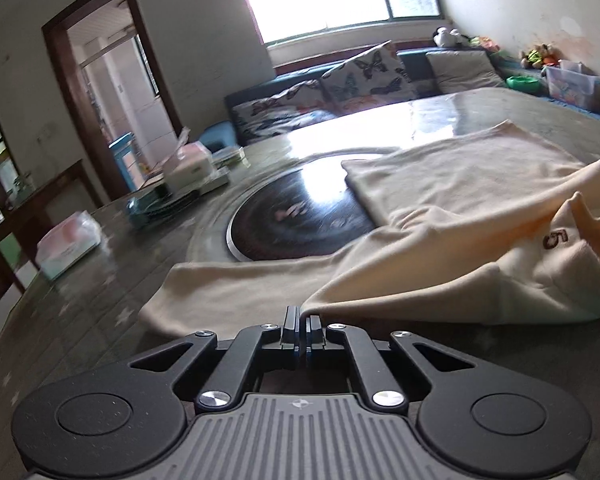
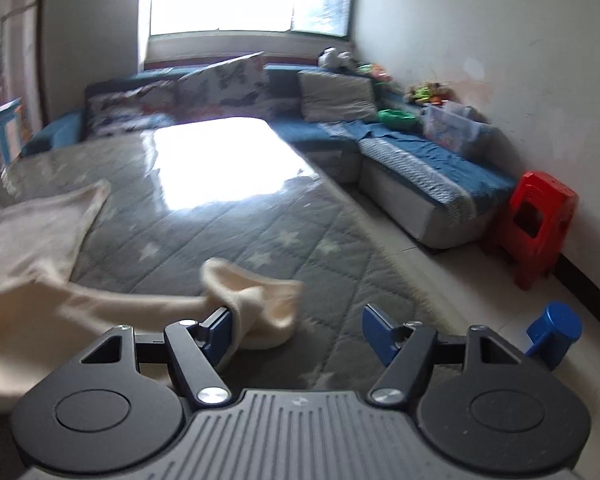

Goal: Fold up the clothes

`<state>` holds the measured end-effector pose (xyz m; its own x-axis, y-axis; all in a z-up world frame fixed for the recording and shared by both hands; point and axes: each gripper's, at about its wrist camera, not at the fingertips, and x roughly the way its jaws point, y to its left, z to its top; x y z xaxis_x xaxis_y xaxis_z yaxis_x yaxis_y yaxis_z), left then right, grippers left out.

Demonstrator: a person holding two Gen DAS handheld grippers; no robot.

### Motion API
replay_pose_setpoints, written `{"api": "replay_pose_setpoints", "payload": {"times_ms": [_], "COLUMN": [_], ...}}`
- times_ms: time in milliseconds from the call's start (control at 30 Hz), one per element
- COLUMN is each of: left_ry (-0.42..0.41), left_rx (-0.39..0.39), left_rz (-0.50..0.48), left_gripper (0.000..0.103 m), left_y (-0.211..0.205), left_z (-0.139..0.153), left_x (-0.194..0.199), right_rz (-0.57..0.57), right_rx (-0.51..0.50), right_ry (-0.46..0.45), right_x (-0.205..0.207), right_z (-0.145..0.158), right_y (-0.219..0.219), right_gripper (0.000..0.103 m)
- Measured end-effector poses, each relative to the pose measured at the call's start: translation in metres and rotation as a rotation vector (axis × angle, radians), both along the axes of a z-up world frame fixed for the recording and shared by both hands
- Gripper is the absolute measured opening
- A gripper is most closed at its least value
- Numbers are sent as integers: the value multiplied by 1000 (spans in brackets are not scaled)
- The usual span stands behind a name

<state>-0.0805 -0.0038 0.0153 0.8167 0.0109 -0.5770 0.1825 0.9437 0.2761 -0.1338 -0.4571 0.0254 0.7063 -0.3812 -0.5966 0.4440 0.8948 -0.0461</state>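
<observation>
Seen from the left wrist, the left tongs are pinched tight on a lifted edge of the cream-coloured soft fabric garment, which sprawls over the grey star-patterned quilted bench. Part of it covers the edge of the round black glossy cooktop set in the bench.

From the right wrist, the right tongs stand spread wide, gripping nothing. A cream sleeve end droops against the left blue pad. A red plastic stool stands by the wall.
</observation>
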Motion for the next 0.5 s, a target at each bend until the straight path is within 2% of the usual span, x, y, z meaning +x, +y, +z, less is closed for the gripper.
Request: {"api": "replay_pose_setpoints", "payload": {"times_ms": [167,267,367,500], "left_ry": [27,49,36,8], "left_rx": [-6,-14,-9,-34], "left_rz": [61,70,31,-69], "left_gripper": [0,0,1,5], "left_y": [17,25,23,7], "left_z": [-2,-5,1,15], "left_x": [-10,-12,-18,-24], "right_rz": [-131,-166,-213,-202], "right_rx": [104,171,206,193], "right_ry": [-32,-33,-42,-75], "right_x": [-27,-40,-55,-62], "right_z": [0,-7,-13,-7], "right_y": [-30,-40,-44,-42], "right_gripper": [75,77,77,77]}}
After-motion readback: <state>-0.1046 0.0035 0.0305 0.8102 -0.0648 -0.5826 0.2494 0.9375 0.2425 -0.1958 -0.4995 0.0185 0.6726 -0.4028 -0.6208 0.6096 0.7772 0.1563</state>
